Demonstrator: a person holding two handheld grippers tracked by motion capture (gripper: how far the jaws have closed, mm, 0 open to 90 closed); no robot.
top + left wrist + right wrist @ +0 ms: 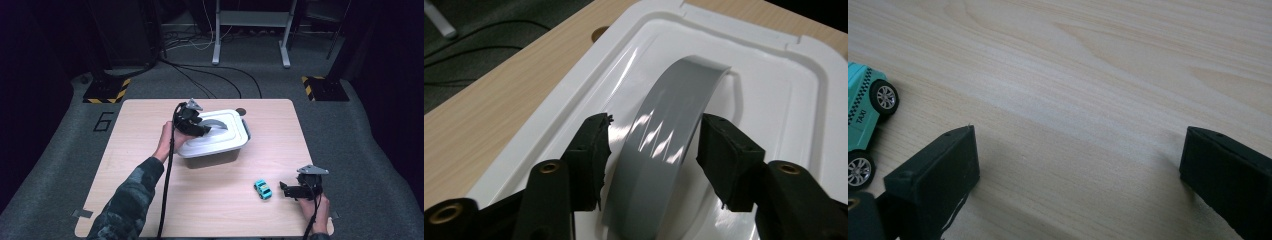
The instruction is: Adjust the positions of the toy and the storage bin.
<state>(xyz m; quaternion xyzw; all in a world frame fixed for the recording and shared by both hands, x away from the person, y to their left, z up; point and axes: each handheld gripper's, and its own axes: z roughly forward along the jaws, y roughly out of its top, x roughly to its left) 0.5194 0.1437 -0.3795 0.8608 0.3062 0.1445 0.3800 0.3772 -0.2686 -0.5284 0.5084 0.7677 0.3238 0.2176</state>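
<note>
Left gripper view: left gripper (654, 150) straddles lid handle (669, 145), jaws apart; it should close squarely before lifting.

1. In the right gripper view the teal toy taxi (865, 117) is cut off by the left edge; its far side and one end are out of frame.
2. In the left gripper view the grey handle (664, 150) runs off the bottom edge, so its near attachment to the white lid (774, 90) is hidden.
3. In the high view the container's (212, 156) contents are hidden under the lid.
</note>
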